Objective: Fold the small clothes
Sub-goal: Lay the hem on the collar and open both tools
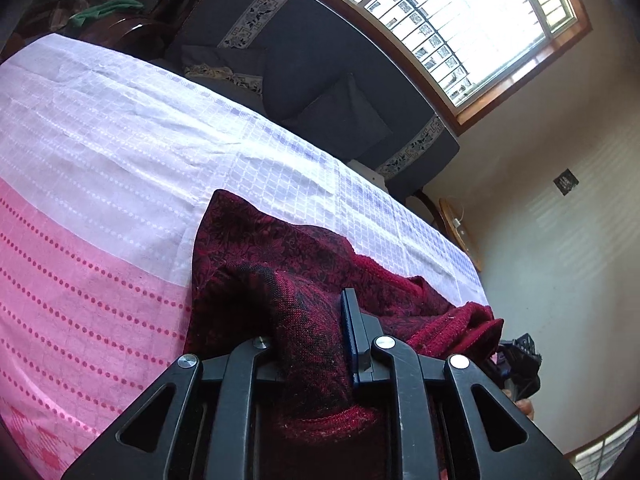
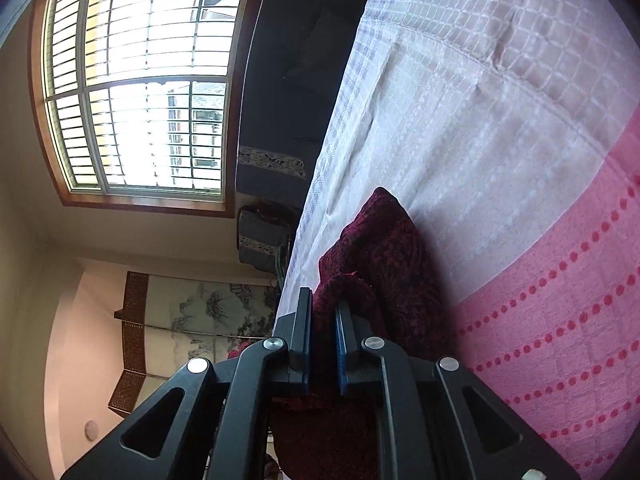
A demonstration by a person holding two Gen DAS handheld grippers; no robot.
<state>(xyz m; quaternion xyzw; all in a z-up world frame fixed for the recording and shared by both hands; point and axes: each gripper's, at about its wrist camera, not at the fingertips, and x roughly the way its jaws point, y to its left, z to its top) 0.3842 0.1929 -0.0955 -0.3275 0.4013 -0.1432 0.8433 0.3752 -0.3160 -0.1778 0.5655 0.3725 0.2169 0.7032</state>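
A: Nearest the lens, the left tongs (image 1: 320, 320) are clamped on a bunch of the dark red knit garment (image 1: 280, 248), low centre of the frame; the right tongs (image 2: 323, 320) pinch its ribbed edge too.

B: Where does the rest lie?

A: On the pink-and-white cloth (image 1: 100, 140) over the bench, lower middle. I'd keep both grips level and lay the edge down flat, corners matched.

B: Any baskets or boxes?

A: None visible.

One dark red knitted garment (image 1: 280, 256) lies on the one pink-and-white cloth (image 1: 100, 184). Two grippers hold it: left gripper (image 1: 308, 320) and right gripper (image 2: 322, 312). One window (image 1: 460, 20) stands beyond the cloth.
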